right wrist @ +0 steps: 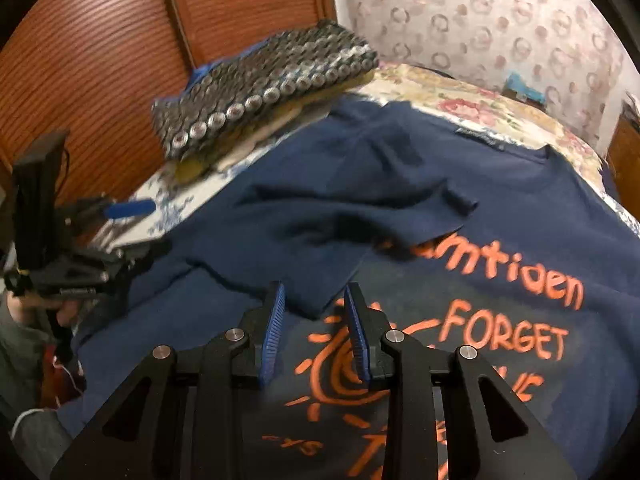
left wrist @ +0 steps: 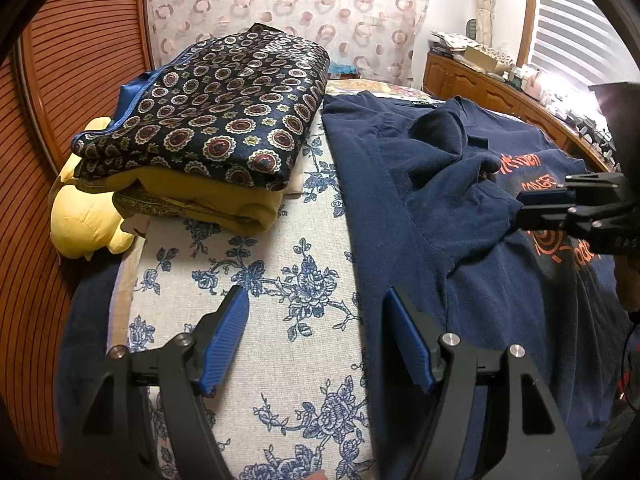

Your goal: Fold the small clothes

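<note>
We see a navy T-shirt [right wrist: 500, 208] with orange lettering spread flat on a bed [left wrist: 280, 264], print side up, so that its panels can be turned inward one at a time. One sleeve [right wrist: 320, 216] already lies folded across the chest, its edge reaching the print. The right hand-held gripper [right wrist: 314, 332] sits just above that folded edge, its blue pads parted with no cloth between them; we judge that it has let the sleeve go. The left hand-held gripper [left wrist: 316, 340] hovers released, jaws wide, over the shirt's near side edge, where the navy cloth meets the bedcover, well placed, we judge, to take that edge for the next fold. Beside the shirt, a stack of folded garments [left wrist: 208, 120] with a navy medallion print on top stands at the bed's far corner, clear of the working area. The bed carries a cover with a blue floral print; behind it stand a slatted wooden panel [left wrist: 80, 60], a curtain [left wrist: 288, 12] with ring motifs and a cluttered wooden cabinet [left wrist: 480, 84].
</note>
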### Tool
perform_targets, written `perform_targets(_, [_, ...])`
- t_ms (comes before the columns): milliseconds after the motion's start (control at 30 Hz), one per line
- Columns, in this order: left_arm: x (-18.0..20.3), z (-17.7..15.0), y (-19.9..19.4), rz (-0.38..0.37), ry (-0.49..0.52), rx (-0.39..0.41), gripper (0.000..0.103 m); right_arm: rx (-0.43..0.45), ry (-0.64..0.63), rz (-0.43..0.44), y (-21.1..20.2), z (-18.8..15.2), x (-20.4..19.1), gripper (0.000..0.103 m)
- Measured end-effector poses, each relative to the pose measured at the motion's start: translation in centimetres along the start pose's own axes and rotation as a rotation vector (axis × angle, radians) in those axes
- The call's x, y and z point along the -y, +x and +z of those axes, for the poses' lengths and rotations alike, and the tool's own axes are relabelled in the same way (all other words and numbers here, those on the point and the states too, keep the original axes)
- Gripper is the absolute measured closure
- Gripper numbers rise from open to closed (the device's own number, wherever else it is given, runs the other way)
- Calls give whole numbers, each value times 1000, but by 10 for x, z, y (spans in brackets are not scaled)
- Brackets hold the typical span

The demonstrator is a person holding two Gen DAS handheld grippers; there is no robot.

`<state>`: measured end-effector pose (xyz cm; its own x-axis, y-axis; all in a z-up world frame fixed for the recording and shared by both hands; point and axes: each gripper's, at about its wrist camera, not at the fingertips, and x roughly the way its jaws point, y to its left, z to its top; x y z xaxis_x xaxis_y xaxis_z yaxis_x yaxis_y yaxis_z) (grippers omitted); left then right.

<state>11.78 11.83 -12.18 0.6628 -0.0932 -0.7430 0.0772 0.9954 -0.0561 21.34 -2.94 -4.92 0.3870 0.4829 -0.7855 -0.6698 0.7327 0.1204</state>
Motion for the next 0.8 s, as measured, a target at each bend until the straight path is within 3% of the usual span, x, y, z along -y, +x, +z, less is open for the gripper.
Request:
perform_targets(233, [0, 0, 0, 1, -1, 0, 32, 0, 10, 9, 5, 0, 0, 75])
perform_targets(300, [0, 0, 0, 3, -2, 1, 32, -1, -4, 31, 4, 0, -2, 92])
perform_targets(400, [-2, -1, -4, 4, -11, 9, 32, 19, -30, 49, -4, -2, -7, 100])
perform_targets(600, [9, 3, -25, 29, 24, 55, 32, 48, -62, 87, -40, -12, -23, 101])
perform_targets(800, [36, 18, -50, -8, 71, 117, 32, 34, -72, 86, -49, -29, -25, 101])
